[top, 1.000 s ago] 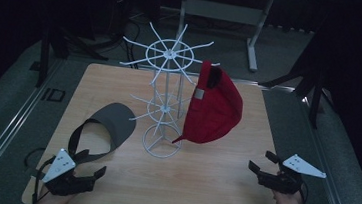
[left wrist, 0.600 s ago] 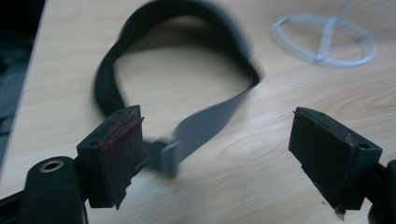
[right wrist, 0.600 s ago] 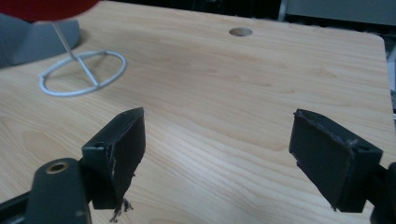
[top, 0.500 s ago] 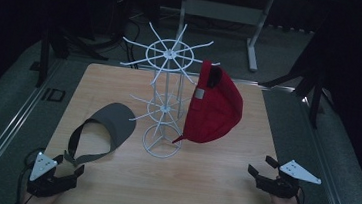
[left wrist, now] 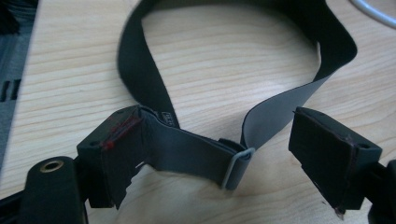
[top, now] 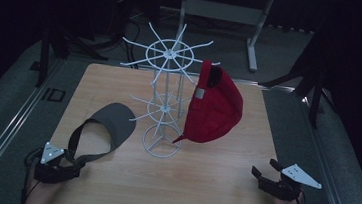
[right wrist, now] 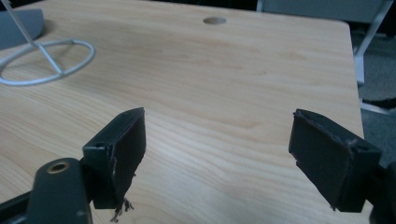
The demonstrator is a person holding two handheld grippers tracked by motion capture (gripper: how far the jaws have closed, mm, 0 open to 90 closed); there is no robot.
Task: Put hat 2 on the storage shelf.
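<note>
High view: one wooden table (top: 211, 185) carries one white wire rack (top: 165, 100), one red cap (top: 214, 108) and one grey visor (top: 103, 127). Two grippers sit at the near edge, each in a hand coming in from the bottom. The rack stands at the middle of the table on a ring base, with spokes fanning out from its top. The red cap hangs on a spoke at the rack's right side, its peak pointing down. The visor lies flat on the table to the left of the rack base, brim toward the rack, its strap looping back toward the near-left corner. The left gripper (top: 70, 164) is at the near end of that strap. The right gripper (top: 262, 170) lies well apart from cap and rack over bare wood near the right corner, its jaws spread with nothing between them.

Left gripper view: the jaws stand wide apart, and the visor's strap (left wrist: 187, 149) runs across the gap between them. The strap is a flat dark grey band with one light grey buckle (left wrist: 236, 165); it touches the left pad, while the right pad stands clear of it, so nothing is clamped.

Right gripper view: both pads are spread over bare wood, and the rack's ring base (right wrist: 44, 60) lies far off at upper left.
</note>
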